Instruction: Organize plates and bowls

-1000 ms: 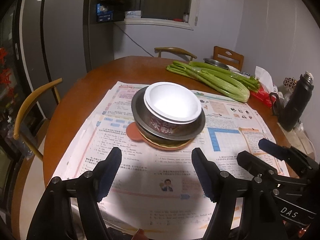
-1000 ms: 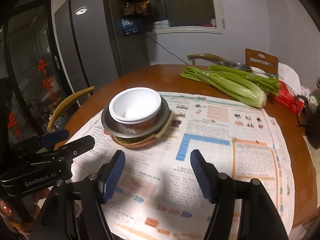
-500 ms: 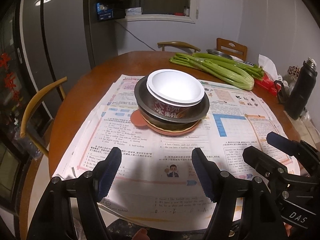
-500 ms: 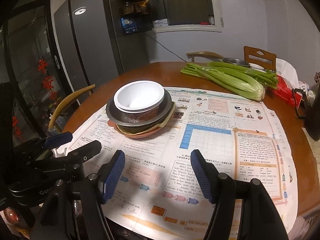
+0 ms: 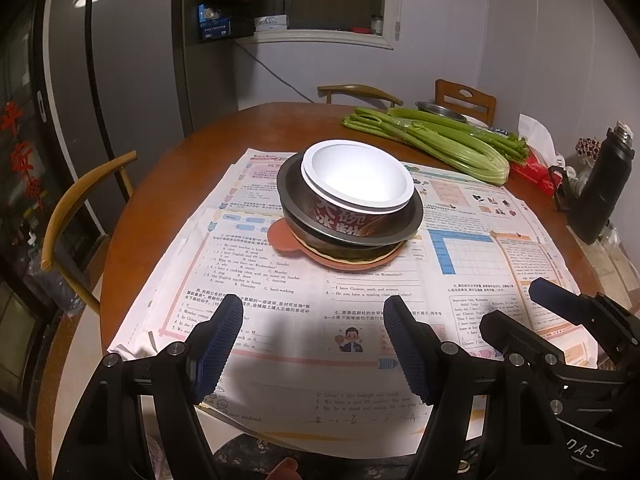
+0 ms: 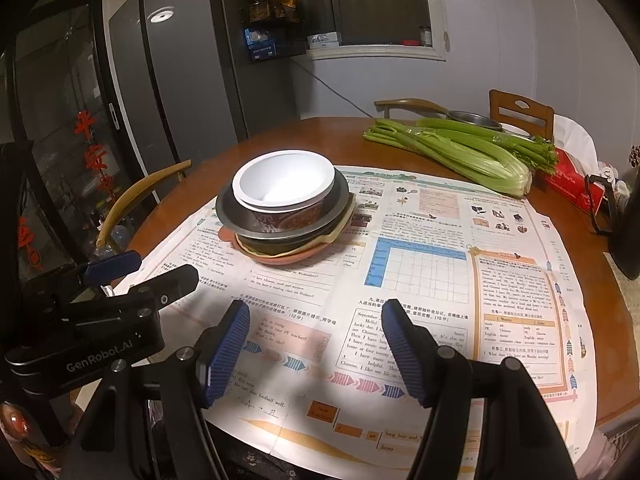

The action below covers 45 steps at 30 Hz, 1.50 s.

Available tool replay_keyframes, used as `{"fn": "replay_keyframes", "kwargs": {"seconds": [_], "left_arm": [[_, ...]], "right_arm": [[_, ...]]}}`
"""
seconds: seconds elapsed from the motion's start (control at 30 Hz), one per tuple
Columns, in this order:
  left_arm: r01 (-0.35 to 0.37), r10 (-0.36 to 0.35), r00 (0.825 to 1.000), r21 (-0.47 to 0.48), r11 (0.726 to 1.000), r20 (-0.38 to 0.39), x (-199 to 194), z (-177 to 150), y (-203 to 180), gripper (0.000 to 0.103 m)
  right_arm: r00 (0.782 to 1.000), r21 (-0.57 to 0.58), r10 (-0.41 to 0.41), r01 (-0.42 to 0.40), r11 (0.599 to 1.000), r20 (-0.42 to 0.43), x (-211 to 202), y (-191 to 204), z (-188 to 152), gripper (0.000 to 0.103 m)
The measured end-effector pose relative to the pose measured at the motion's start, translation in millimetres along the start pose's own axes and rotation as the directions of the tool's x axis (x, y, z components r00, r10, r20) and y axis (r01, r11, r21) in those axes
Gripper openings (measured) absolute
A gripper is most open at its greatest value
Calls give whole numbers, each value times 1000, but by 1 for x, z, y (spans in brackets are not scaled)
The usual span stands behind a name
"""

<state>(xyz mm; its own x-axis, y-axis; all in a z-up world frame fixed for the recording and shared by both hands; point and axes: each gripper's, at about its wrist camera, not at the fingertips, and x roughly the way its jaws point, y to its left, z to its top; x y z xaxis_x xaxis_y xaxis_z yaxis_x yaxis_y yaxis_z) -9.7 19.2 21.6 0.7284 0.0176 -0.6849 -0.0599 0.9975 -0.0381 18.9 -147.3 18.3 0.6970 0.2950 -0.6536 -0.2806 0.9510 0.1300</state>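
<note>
Round and wooden, the worktop (image 5: 168,168) carries printed worksheets (image 5: 280,320) spread over its near half, and on them, toward the far middle, I see the stack I am sorting. Topmost is a white-lined paper bowl (image 5: 357,178) with a red printed wall, sitting inside a wide grey metal bowl (image 5: 416,216). Under that lies a thin yellowish plate (image 6: 344,224), and lowest an orange plate (image 5: 280,236) whose rim pokes out on the left. From the right wrist camera the same stack sits left of centre, paper bowl (image 6: 284,180) tilted slightly in the metal bowl (image 6: 228,212).

My left claw (image 5: 313,318) hangs released over the worksheets, near of the stack, blue pads wide apart and holding nothing. My right claw (image 6: 315,318) is likewise spread and empty, over the sheets to the right of the stack; in the left camera it shows at the lower right edge (image 5: 520,312).

Farther out, celery (image 5: 432,144) lies along the far right of the worktop, just beside a red packet (image 5: 534,166). A black bottle (image 5: 600,188) stands at the right edge. Wooden chairs (image 5: 68,216) ring the worktop, and a grey fridge (image 5: 120,80) fills the left wall
</note>
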Motion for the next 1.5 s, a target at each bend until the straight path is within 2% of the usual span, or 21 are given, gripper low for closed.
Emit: {"fn": "replay_keyframes", "kwargs": {"seconds": [1.5], "left_arm": [[-1, 1, 1000, -5, 1000, -24, 5, -3, 5, 74]], "right_arm": [[1000, 4, 11, -10, 1000, -29, 7, 6, -4, 68]]}}
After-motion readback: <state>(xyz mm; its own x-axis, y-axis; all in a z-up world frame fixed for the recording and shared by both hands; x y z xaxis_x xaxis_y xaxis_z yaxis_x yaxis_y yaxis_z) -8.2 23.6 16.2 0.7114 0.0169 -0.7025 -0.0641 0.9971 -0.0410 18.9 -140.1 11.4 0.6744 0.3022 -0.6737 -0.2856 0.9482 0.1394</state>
